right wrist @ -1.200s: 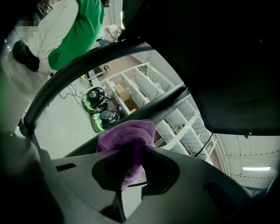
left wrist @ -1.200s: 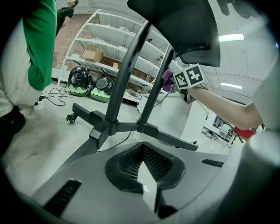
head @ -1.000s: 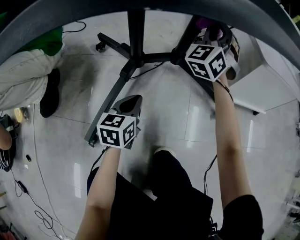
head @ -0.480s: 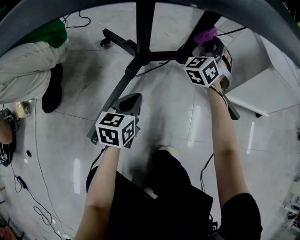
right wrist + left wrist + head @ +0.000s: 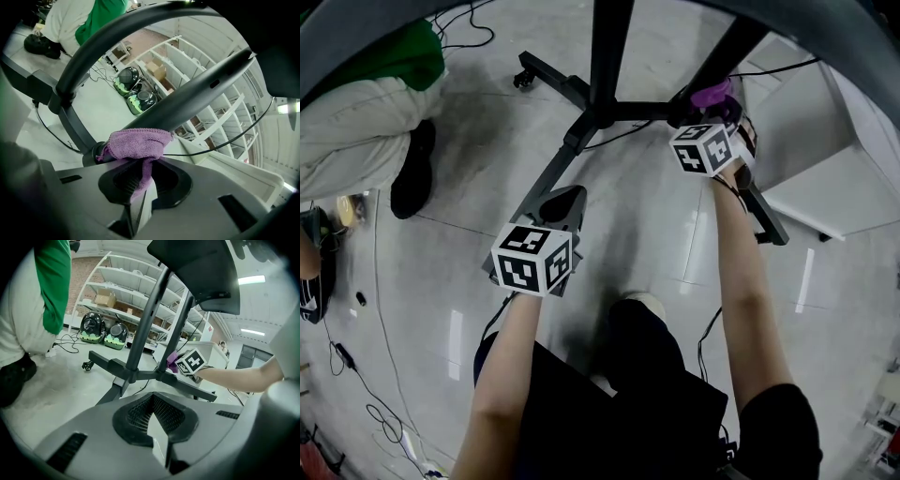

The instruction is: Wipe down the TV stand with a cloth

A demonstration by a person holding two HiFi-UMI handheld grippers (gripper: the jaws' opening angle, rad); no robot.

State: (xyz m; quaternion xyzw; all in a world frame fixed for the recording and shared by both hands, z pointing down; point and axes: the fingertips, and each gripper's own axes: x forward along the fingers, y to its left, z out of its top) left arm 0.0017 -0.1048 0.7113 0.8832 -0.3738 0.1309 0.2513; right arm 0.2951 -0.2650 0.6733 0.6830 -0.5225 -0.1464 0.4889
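In right tool (image 5: pixel 140 197), purple cloth (image 5: pixel 138 143) against stand (image 5: pixel 187 101)

The pale tiled floor (image 5: pixel 647 225) bears the black TV stand (image 5: pixel 548 178) and loose cables (image 5: pixel 623 134).

L gripper (image 5: pixel 157 427) held low, close to body, jaws together w/ nothing btwn. R arm (image 5: pixel 745 272) stretched fwd, bare; R gripper (image 5: pixel 145 174) clamped on purple cloth (image 5: pixel 138 143).

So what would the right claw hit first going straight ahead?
The stand's slanted black post: the purple cloth held in the right claw looks pressed against it, though depth is unclear.
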